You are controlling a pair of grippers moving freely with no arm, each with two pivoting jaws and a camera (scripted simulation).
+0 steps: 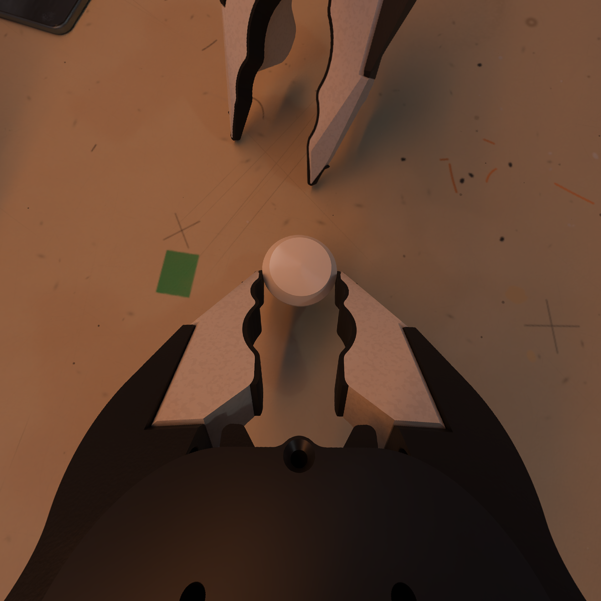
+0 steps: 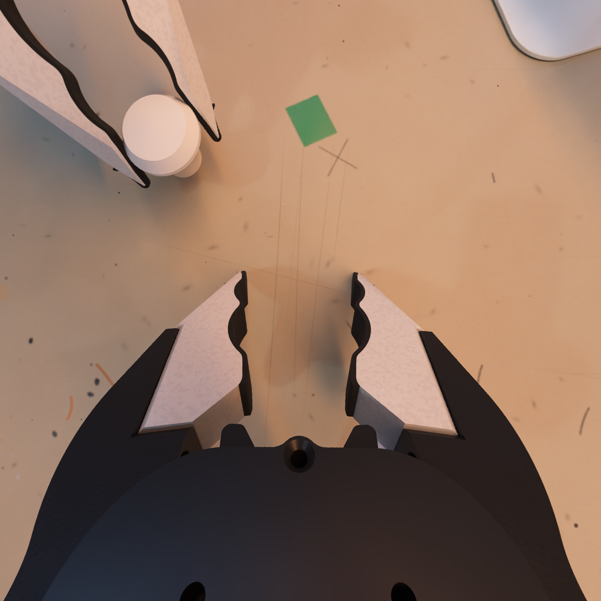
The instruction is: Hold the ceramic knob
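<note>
The ceramic knob is pale and round with a flat top and a short stem. My left gripper is shut on it, one fingertip against each side of its head. The right wrist view shows the same grip: the knob sits between the left gripper's tips, with its stem showing below. I cannot tell whether the knob rests on the tan tabletop or hangs just above it. My right gripper is open and empty over bare table. In the left wrist view, the right gripper points down beyond the knob.
A green rectangular patch lies flat on the table left of the knob and also shows in the right wrist view. A dark flat device sits at the far left corner. A pale rounded object sits at the far right.
</note>
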